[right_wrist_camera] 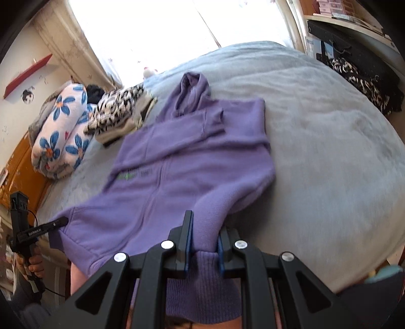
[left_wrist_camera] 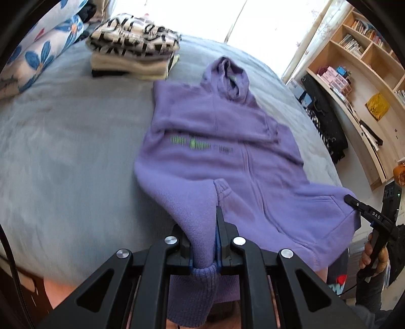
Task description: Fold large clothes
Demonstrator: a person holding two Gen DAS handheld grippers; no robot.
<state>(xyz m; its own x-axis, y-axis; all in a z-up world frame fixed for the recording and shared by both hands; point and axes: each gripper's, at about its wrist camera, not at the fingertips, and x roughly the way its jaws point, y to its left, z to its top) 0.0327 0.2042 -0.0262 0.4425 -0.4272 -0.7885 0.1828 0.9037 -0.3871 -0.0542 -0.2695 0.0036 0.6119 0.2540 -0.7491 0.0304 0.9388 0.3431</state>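
I hold one pair of tongs in each hand, and both are clamped on the purple hoodie (left_wrist_camera: 217,151). My left gripper (left_wrist_camera: 202,243) has its jaws closed on the ribbed hem at one bottom corner; the cloth is bunched between the blue pads and hangs down below them. My right gripper (right_wrist_camera: 202,243) grips the hem at the other bottom corner in the same way, with a thick fold of cloth pressed between its jaws.

The hoodie lies on the grey bed (left_wrist_camera: 63,164), with the hood (left_wrist_camera: 227,76) on the far side, toward the bright window (left_wrist_camera: 202,17). Both sleeves are folded across the body. The near edge of the hoodie is lifted off the bed by my two tongs, while the upper part lies flat. Small green print (left_wrist_camera: 192,144) is on the chest, but it is too blurred to read.

In the left view I see my right gripper at the right edge, with my right hand (left_wrist_camera: 374,255) under it. In the right view my left hand (right_wrist_camera: 33,263) holds the other tongs at the left edge.

Behind the hoodie, a pile of folded clothes (left_wrist_camera: 134,50) lies on the bed, the top one black and white. A flowered pillow (right_wrist_camera: 63,131) lies beside the pile. A wooden shelf (left_wrist_camera: 359,63) with books stands at the right of the bed.
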